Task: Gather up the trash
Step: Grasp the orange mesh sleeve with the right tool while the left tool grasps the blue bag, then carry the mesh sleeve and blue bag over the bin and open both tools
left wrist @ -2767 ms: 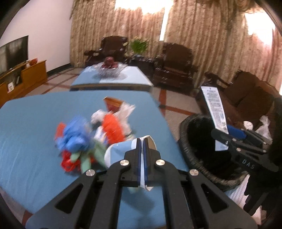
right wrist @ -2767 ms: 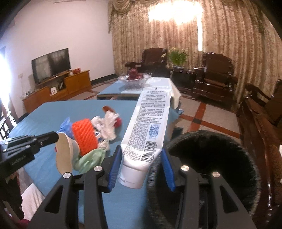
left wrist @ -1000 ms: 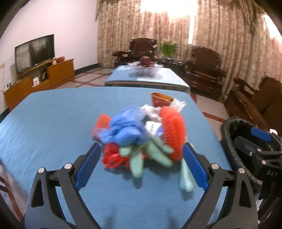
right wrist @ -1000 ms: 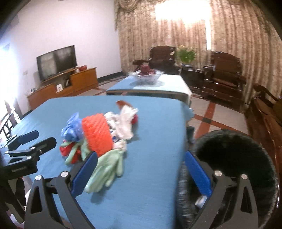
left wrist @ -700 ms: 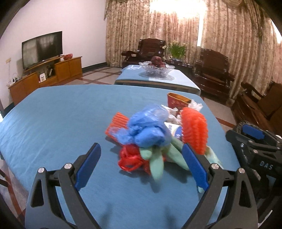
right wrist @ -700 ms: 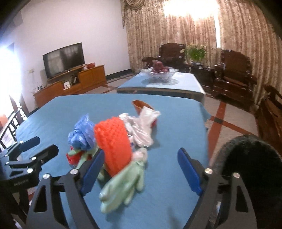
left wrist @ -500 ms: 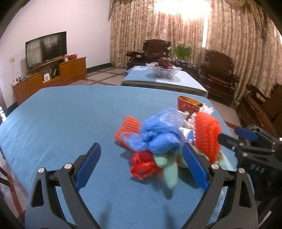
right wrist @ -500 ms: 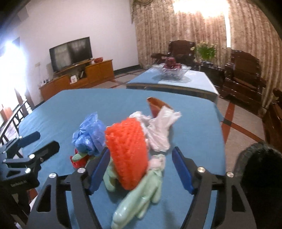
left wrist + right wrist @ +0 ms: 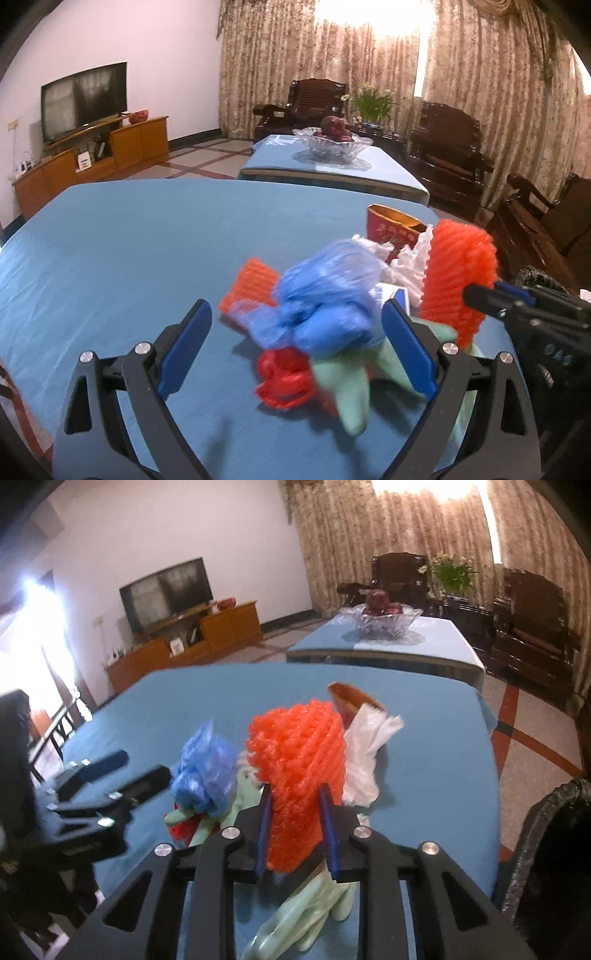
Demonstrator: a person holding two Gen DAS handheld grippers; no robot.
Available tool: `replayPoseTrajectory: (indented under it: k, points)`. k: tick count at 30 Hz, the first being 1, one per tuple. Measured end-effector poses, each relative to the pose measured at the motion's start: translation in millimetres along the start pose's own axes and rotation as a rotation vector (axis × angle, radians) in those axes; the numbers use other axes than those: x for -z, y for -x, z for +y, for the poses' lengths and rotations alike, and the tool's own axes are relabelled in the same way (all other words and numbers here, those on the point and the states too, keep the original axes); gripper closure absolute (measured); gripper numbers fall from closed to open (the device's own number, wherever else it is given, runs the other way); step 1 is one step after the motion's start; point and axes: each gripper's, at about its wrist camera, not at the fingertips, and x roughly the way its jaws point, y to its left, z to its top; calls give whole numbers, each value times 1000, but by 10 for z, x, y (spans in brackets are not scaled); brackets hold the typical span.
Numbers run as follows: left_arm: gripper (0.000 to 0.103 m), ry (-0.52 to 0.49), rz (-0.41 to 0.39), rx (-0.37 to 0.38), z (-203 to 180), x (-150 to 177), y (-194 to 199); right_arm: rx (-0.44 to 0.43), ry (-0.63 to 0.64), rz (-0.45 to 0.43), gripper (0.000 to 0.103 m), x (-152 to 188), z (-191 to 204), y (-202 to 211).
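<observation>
— Both grippers have come in over the trash pile since the tube went into the bin. What has the right gripper [image 9: 295,830] done?

— Its jaws have just been closing; they now pinch the orange foam net [image 9: 295,768], which stands upright on the blue table [image 9: 424,775].

— And the left gripper [image 9: 295,350]?

— Spread wide, with the blue plastic bag [image 9: 325,295] between its fingers, untouched.

— Where does the net go?

— The black bin [image 9: 546,834] lies to the right of the table edge, nearer the right hand.
</observation>
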Motion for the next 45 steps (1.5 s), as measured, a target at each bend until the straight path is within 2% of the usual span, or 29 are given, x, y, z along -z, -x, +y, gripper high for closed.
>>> replayPoseTrajectory:
  k: [5,7,9,10,12,14,16,17,25,31,38,45]
  points:
    - [23,-14,24,10,-132,-52,-238,7,2,-4,79,-47,-42,-17]
    - [33,9,50,23,-120,-62,-341,12,11,-1,79,-50,-30,-33]
    - [57,27,83,39,-106,-65,-426,17,21,-1,79,-38,-22,-25]
    - [59,31,86,40,-94,-51,-429,17,22,-2,79,-40,-18,-19]
    - [76,31,77,41,-84,-52,-399,15,24,-7,79,-54,-4,-2]
    - [88,30,67,45,-70,-69,-333,12,27,-17,79,-58,20,38]
    - [94,38,51,54,-42,-90,-235,7,33,-33,79,-98,59,81]
    - [101,36,42,54,-39,-103,-187,3,34,-40,79,-108,65,110]
    - [103,17,-54,58,-111,-306,341,-25,40,-130,79,-304,186,432]
    - [103,-23,-109,87,-351,-478,677,-20,45,-176,79,-401,225,709]
    - [103,-53,-141,151,-713,-529,883,22,31,-207,79,-357,94,1060]
    - [103,-84,-137,240,-1163,-475,922,110,13,-232,79,-227,-206,1499]
